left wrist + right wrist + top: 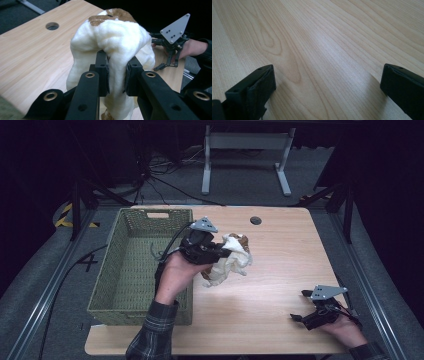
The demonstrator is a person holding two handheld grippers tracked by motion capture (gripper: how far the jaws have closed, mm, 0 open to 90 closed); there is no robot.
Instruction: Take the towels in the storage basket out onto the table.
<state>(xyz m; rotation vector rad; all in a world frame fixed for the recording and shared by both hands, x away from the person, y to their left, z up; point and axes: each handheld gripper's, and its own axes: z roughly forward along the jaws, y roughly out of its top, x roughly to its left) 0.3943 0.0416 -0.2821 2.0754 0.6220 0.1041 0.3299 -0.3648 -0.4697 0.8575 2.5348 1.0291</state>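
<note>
Two grippers are at work over a light wooden table (280,285). The left gripper (226,253) is held up above the table's middle, close to the right wall of a woven green basket (112,270), and its jaws are clamped on a cream-white cloth with brown patches (231,260). In the left gripper view the cloth (112,42) bulges up between the two black jaws, which pinch a fold of it from both sides, while the rest drapes down in front of and beneath them; a brown patch sits on its top. From above, the cloth hangs bunched off the gripper's tip, just to the right of the basket and over bare tabletop; whether its lowest fold touches the wood cannot be told. The right gripper (298,308) rests low near the table's front right corner, well apart from the cloth, with its jaws spread wide and nothing between them; the right gripper view shows bare wood grain between the two black jaws. A round hole (255,220) lies in the tabletop near its far edge.
</note>
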